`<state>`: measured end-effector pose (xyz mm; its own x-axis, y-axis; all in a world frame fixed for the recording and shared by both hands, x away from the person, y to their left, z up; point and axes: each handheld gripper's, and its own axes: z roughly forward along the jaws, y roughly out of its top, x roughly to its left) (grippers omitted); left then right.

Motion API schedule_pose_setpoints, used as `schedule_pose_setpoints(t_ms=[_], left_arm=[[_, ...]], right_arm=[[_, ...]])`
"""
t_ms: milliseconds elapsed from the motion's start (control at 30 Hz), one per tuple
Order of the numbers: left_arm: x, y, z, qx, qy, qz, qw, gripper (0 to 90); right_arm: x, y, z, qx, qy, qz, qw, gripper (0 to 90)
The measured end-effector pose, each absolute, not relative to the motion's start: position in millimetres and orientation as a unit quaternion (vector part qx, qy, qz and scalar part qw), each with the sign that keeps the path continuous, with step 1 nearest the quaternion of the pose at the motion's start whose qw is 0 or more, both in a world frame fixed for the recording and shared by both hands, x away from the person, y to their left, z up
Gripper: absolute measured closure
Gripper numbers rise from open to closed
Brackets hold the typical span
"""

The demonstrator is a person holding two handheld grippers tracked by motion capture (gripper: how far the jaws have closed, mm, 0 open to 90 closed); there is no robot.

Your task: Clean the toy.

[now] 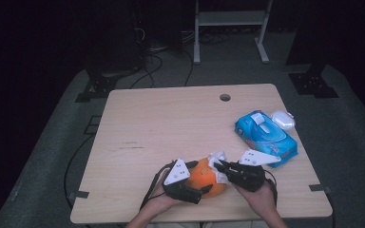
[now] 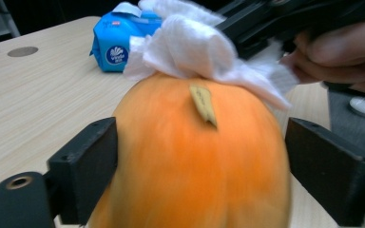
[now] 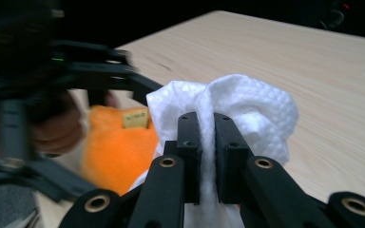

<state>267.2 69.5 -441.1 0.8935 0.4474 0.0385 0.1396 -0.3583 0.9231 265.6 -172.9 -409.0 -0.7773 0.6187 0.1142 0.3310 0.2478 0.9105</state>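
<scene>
A round, smooth orange pumpkin-shaped toy (image 1: 206, 179) with a small tan label on its skin sits at the near edge of the pale wooden table (image 1: 171, 123), between the person's two hands. On top of the orange toy lies a crumpled white paper wipe (image 2: 195, 47), pressed against its upper side. The right gripper (image 3: 207, 142) has its jaws clamped together on a fold of that wipe, holding it down onto the toy. The left gripper (image 2: 199, 166) straddles the orange toy, one black jaw on either flank; its jaws stand apart, the right one clear of the skin by a visible gap, the left one just beside it, so the toy is not pinched. Beyond the toy, further to the right, lies a blue plastic pack of wet wipes (image 1: 265, 137), and just past that pack a small white oval object (image 1: 283, 119) rests at the table's right edge.
</scene>
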Motion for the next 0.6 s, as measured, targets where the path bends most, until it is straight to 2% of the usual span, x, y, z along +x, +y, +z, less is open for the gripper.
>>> schedule_pose_setpoints(t_ms=[67,167,267,367,600], left_arm=[[268,73,-443,0.811,0.187,0.138,0.536,25.0],[269,74,-444,0.814,0.186,0.143,0.532,30.5],[270,76,-445,0.813,0.189,0.139,0.533,31.2],[271,79,-447,0.811,0.189,0.135,0.537,31.2],[275,86,-449,0.807,0.197,0.133,0.54,31.3]], right_arm=[[265,-170,-408,0.299,0.781,0.53,0.14,81.5],[274,-182,-415,0.324,0.769,0.538,0.12,81.5],[283,-195,-425,0.354,0.76,0.531,0.124,81.4],[290,-207,-435,0.392,0.739,0.54,0.091,81.4],[288,-203,-432,0.384,0.742,0.54,0.098,81.4]])
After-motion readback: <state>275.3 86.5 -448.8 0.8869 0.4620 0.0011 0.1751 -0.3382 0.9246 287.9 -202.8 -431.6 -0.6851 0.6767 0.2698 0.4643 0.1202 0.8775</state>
